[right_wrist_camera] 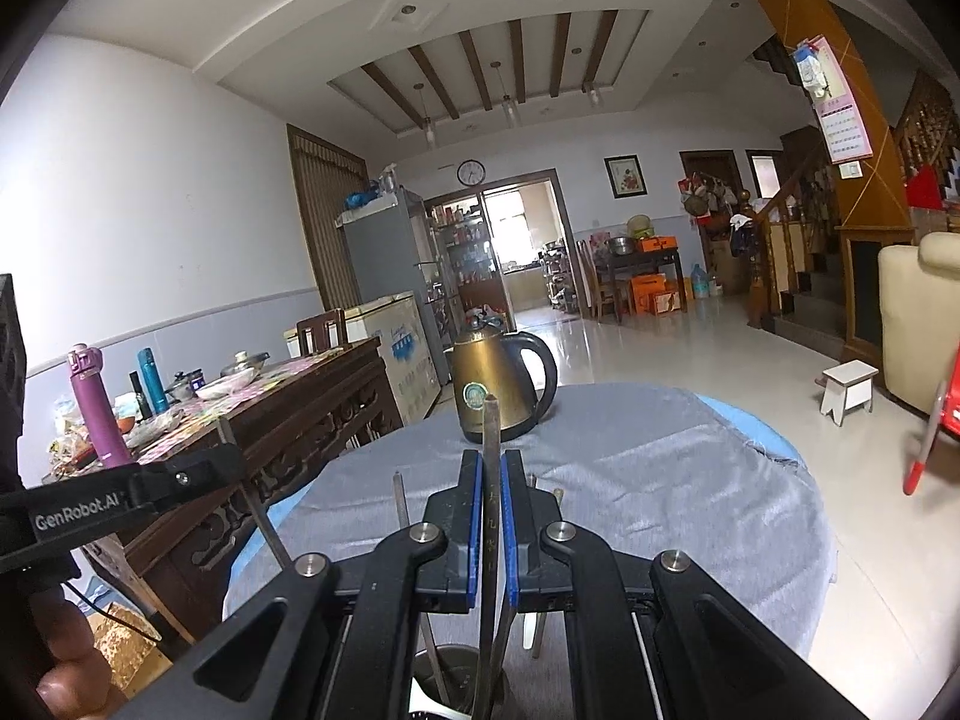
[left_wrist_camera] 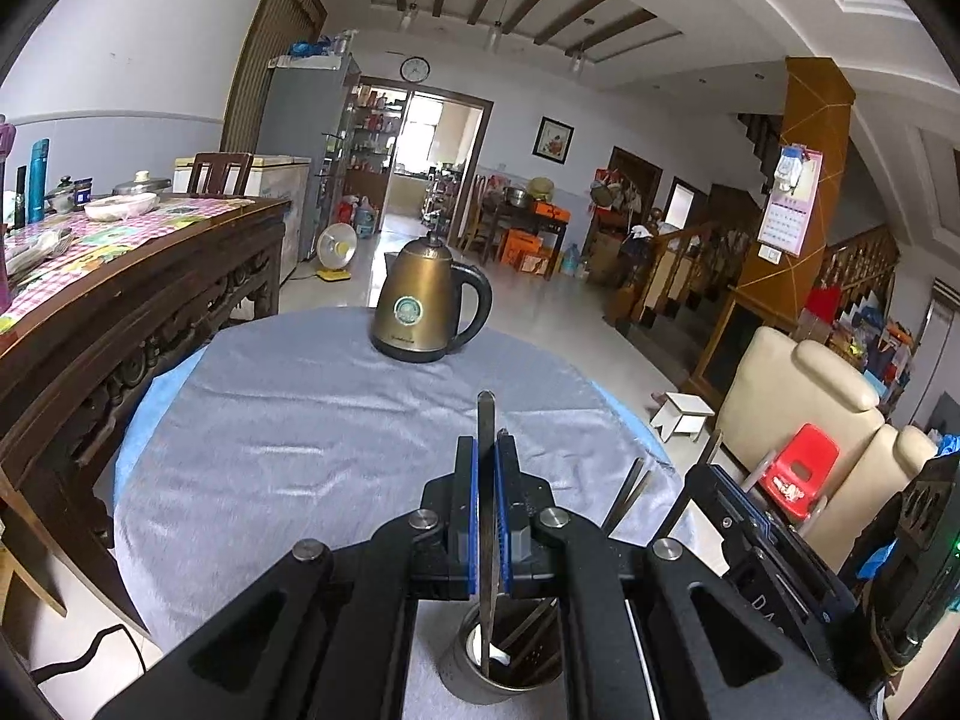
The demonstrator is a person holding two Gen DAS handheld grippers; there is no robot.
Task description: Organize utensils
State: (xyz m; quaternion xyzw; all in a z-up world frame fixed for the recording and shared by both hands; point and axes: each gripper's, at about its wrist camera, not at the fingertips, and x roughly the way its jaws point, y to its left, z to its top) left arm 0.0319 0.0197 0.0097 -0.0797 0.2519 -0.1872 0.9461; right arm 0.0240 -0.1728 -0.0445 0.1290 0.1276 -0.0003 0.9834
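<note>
My left gripper (left_wrist_camera: 486,450) is shut on an upright metal utensil handle (left_wrist_camera: 486,420) whose lower end reaches into a steel holder cup (left_wrist_camera: 480,669) on the grey cloth. The cup holds several other utensils and something white. My right gripper (right_wrist_camera: 492,462) is shut on a dark chopstick-like utensil (right_wrist_camera: 491,432) with gold characters, standing upright over the same cup (right_wrist_camera: 456,678). More utensil handles (right_wrist_camera: 398,501) stick up beside it. The left gripper's arm (right_wrist_camera: 120,495) shows at the left of the right wrist view.
A bronze electric kettle (left_wrist_camera: 429,309) stands at the far side of the round table with grey cloth (left_wrist_camera: 270,420). A dark wooden table (left_wrist_camera: 120,276) with dishes and bottles is to the left. A cream sofa (left_wrist_camera: 798,408) and red stool (left_wrist_camera: 801,468) are to the right.
</note>
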